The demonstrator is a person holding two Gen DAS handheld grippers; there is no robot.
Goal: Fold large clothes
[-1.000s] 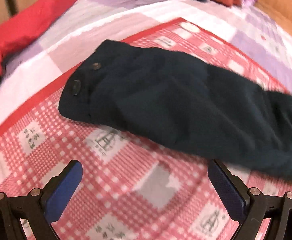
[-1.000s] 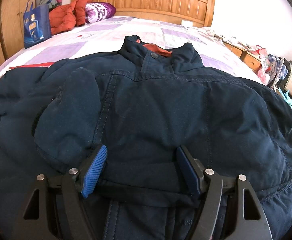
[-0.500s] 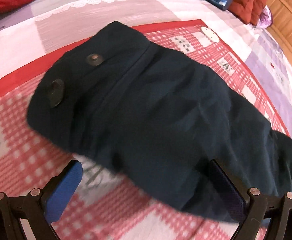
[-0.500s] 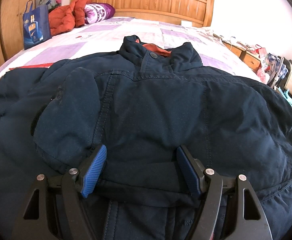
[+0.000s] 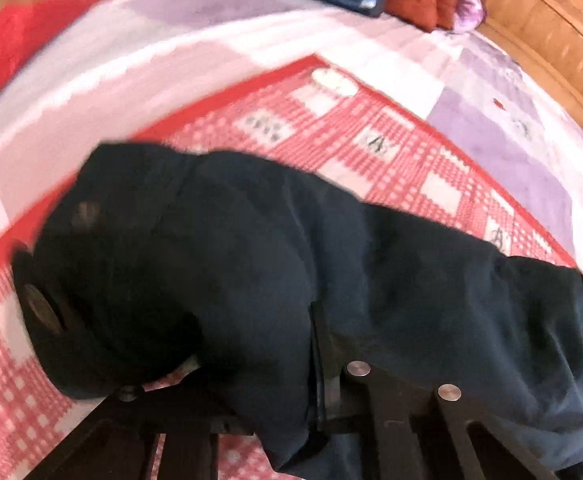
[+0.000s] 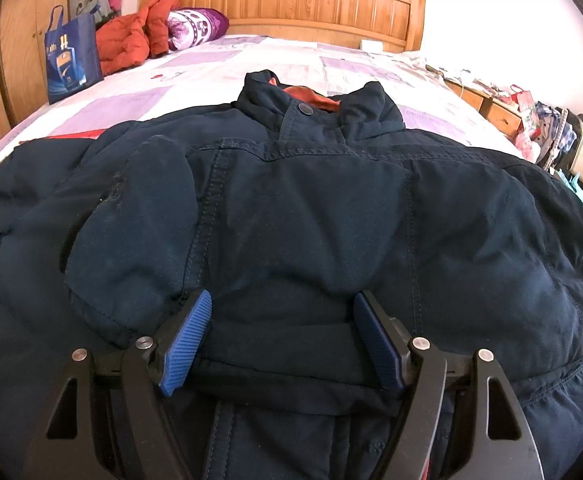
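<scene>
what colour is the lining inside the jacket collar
Orange-red lining, seen inside the navy jacket collar, clearest in the right wrist view.

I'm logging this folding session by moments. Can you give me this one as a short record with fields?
garment: dark navy jacket, front up, collar toward the headboard
surface: bed with red checked cloth over a purple quilt
left gripper: closed on the jacket sleeve, fabric bunched between its fingers
right gripper: open, fingers straddling the jacket's lower front
also on bed: blue bag, orange clothing
</scene>
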